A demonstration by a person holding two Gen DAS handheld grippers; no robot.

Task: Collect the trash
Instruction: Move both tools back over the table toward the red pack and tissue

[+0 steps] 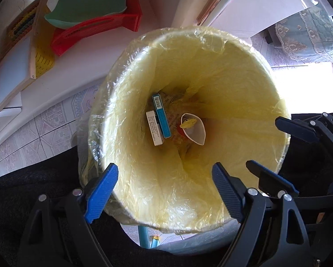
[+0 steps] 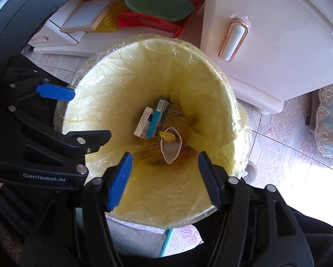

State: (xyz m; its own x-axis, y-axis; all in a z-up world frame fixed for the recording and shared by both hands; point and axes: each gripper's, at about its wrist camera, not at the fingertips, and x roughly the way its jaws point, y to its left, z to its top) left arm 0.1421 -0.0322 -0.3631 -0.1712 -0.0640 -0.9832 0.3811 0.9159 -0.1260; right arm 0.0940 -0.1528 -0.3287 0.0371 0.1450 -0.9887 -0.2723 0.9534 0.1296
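Down at the bottom of the trash bin (image 1: 211,51), which is lined with a thin yellow bag (image 1: 244,93), there's a small pile of trash: a teal carton (image 1: 161,116) lying partly on top of a white carton (image 1: 154,128), and just beside them a flattened white paper cup (image 1: 194,129) with a yellowish scrap (image 1: 188,123) in its mouth. Under all that is some printed wrapper stuff, but it's too dim to say what exactly. Both grippers hang over the bin's open top, side by side. The left gripper (image 1: 165,188) has its jaws spread wide with nothing between them, and the right gripper (image 2: 164,178) is the same, jaws apart and empty. Behind the bin there's a white cabinet (image 2: 277,51) with a rose-gold handle (image 2: 233,37), plus a red basket (image 1: 95,26) holding a green dish (image 1: 88,6).
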